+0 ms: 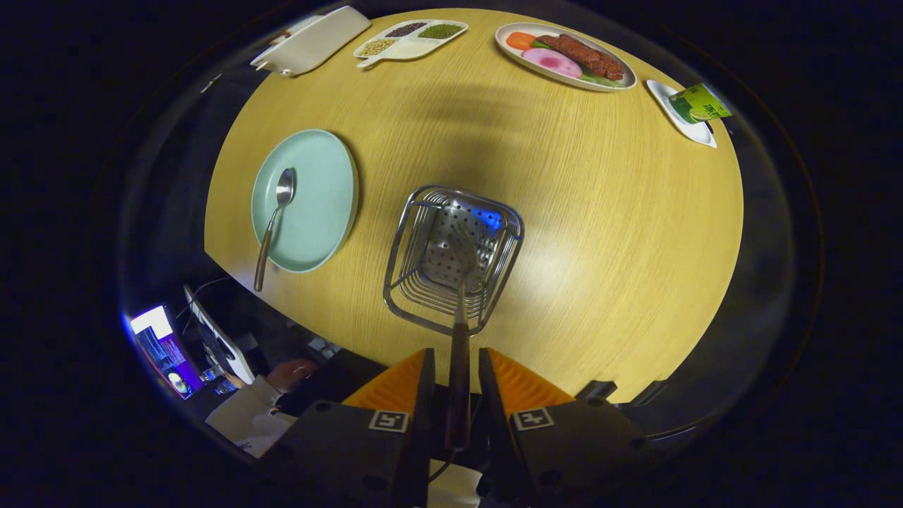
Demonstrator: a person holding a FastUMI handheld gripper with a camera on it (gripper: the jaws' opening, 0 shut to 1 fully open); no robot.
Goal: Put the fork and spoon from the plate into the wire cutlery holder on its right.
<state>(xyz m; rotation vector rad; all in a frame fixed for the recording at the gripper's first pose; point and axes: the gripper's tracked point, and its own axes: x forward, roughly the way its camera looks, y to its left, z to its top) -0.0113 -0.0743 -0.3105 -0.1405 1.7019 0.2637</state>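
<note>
The gripper [457, 363] is hanging above the near edge of the round wooden bench [600, 233], its two fingers [423, 381] clamping the dark handle of the fork [459, 339] between them. The fork is reaching forward and down from the fingers, its metal head lying inside the wire cutlery holder [451, 257]; the tines are hard to pick out against the perforated metal floor of the holder, so whether they are touching that floor I cannot tell. The holder is standing just ahead of the fingers, near the middle of the bench.

To the left of the holder, a pale green plate [307, 200] is sitting near the bench's edge. The spoon [274, 224] is lying on it, bowl towards the far side, its brown handle running back over the plate's near rim.

Along the far side of the bench, well apart from the holder, are resting a white divided tray of beans [409, 39], an oval dish of food [564, 56], a small white dish holding a green packet [695, 107], and a white rectangular tray [310, 41].

Below the bench's left edge, a person's hand and pale sleeve [264, 395] are showing beside a lit screen [166, 349].
</note>
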